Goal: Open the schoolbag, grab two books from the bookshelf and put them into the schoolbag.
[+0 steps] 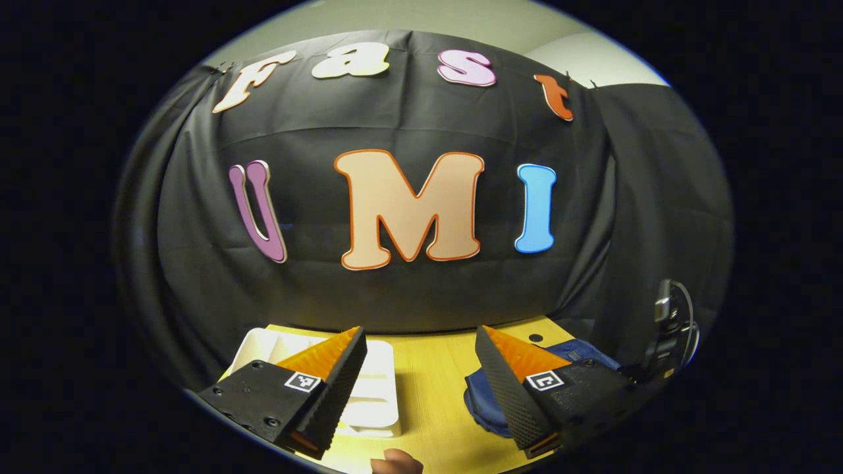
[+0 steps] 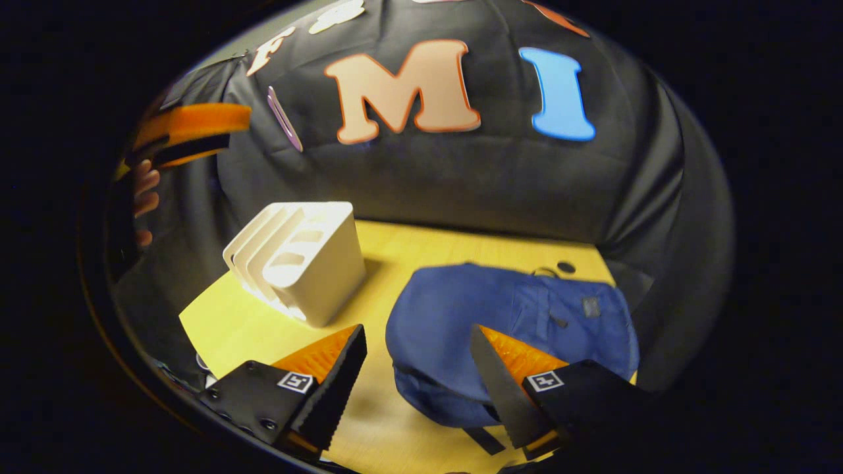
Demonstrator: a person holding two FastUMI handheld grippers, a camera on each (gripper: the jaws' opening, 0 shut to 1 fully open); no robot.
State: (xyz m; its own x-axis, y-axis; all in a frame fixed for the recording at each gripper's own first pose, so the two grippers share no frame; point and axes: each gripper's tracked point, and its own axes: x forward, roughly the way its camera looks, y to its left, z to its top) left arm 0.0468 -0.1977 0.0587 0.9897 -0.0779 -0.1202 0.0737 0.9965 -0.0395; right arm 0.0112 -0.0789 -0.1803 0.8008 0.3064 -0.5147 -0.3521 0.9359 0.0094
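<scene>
The blue schoolbag (image 2: 454, 309) lies flat on the yellow table (image 2: 408, 250), just beyond and under my right gripper (image 2: 417, 329), which is open and holds nothing. Left of the bag stands the white bookshelf (image 2: 309, 263), whose upright dividers look bare from here. In the left gripper view, my left gripper (image 1: 420, 332) hangs open and high above the table, with the bookshelf (image 1: 379, 388) under its left finger and the schoolbag (image 1: 484, 398) under its right finger. The right gripper view also catches the left gripper (image 2: 197, 135) at the upper left, held by a hand (image 2: 141, 194).
The black cloth wall (image 2: 461, 171) closes off the table's far edge. A small dark hole (image 2: 565, 267) sits in the tabletop behind the bag. A black device with cables (image 1: 668, 329) stands at the right. A fingertip (image 1: 395, 464) shows at the bottom edge.
</scene>
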